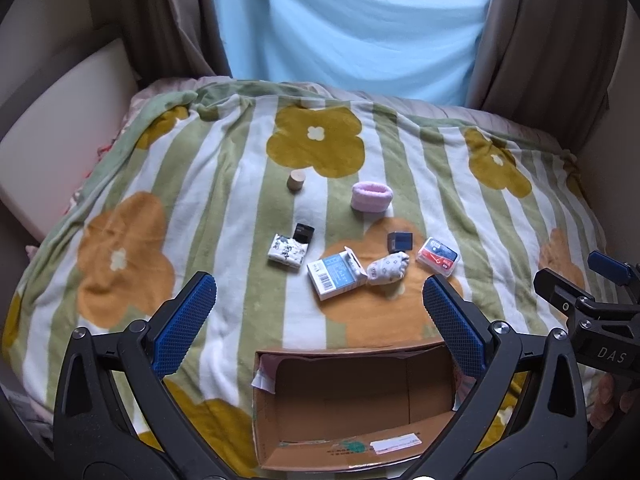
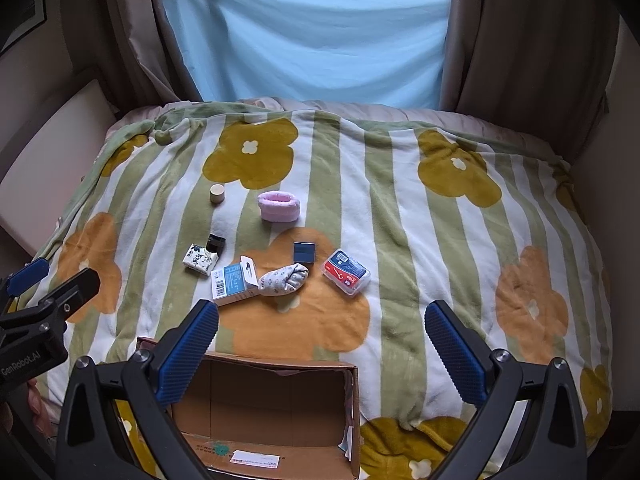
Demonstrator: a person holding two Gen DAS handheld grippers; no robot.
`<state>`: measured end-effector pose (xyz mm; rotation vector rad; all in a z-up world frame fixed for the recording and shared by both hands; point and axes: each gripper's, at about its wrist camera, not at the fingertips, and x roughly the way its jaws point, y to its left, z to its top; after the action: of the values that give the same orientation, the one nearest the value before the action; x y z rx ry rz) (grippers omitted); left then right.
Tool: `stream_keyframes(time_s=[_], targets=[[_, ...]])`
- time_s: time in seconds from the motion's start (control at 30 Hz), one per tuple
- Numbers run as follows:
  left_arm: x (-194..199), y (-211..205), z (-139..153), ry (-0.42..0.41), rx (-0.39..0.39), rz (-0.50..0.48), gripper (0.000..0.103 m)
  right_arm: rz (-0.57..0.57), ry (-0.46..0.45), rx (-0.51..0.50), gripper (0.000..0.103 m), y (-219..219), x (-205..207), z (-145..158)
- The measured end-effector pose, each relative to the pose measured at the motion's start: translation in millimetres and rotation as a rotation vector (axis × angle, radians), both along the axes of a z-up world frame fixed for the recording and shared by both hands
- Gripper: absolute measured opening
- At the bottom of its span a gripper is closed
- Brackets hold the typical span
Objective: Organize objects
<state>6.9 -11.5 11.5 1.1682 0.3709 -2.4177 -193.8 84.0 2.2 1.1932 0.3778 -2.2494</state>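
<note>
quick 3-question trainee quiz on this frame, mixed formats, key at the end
1. True or false: the cardboard box already holds one of the small items.
2. Multiple choice: what lies directly beside the patterned sock, touching it? A) the wooden cylinder B) the blue-and-white carton C) the pink band
3. Fill in: the left tool and the right tool are both ____, gripping nothing.

Key: 1 false, nothing is visible in it and all the items lie on the blanket; 2 B; 3 open.
</note>
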Motion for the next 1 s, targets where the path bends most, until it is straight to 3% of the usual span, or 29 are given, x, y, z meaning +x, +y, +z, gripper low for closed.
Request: stream_keyframes(time_s=[1.0], targets=[[-2.6,5.5,8.8,-0.004,-0.064,0.283,0.103,-0.012,0.019,-0.016,0.102,-3.8,6.9,6.9]])
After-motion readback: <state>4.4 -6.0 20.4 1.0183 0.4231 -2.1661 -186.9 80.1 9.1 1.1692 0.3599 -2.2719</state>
